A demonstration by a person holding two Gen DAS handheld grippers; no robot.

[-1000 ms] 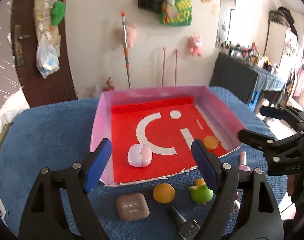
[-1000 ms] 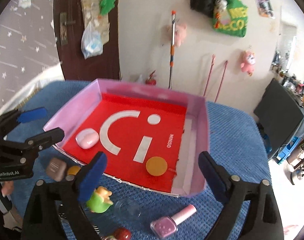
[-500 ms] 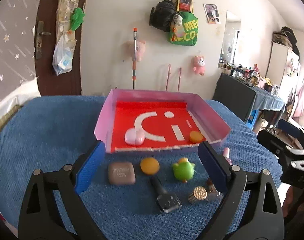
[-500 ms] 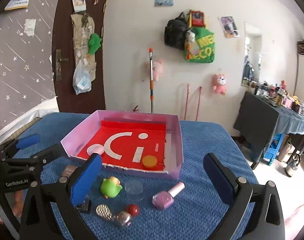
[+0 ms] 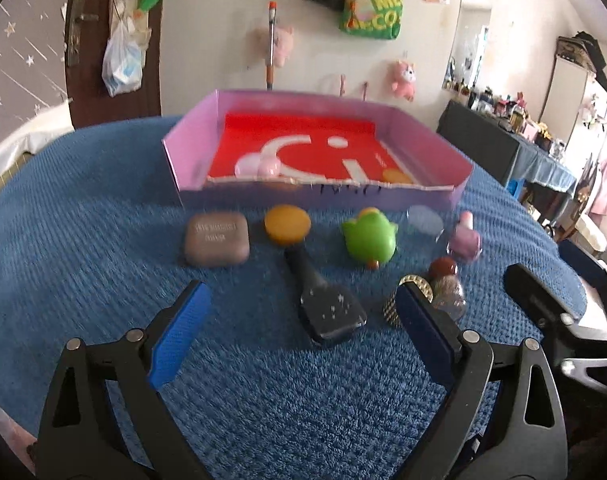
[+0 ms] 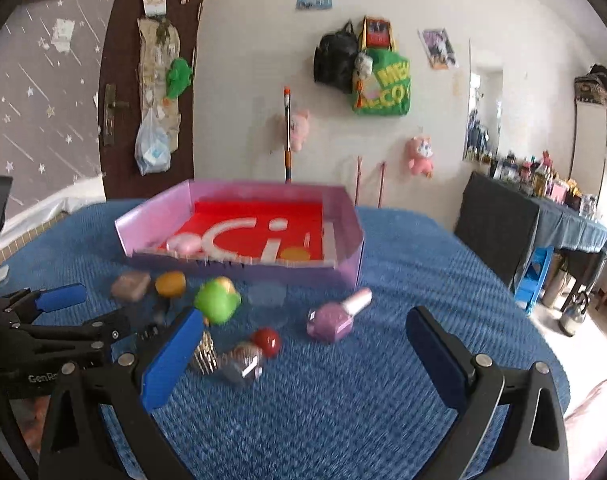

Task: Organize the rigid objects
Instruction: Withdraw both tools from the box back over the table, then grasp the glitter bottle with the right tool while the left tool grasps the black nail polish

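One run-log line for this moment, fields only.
left tongs: open, empty | right tongs: open, empty | pink box: two items inside | blue cloth: items loose

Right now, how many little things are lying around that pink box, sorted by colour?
Orange: 2, disc outside, disc in box
Pink: 2, case, polish
Green: 1, toy
Brown: 1, case
Black: 1, bottle
Total: 7

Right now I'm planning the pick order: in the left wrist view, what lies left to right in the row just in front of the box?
Brown case → orange disc → green toy → clear lid → pink polish bottle.
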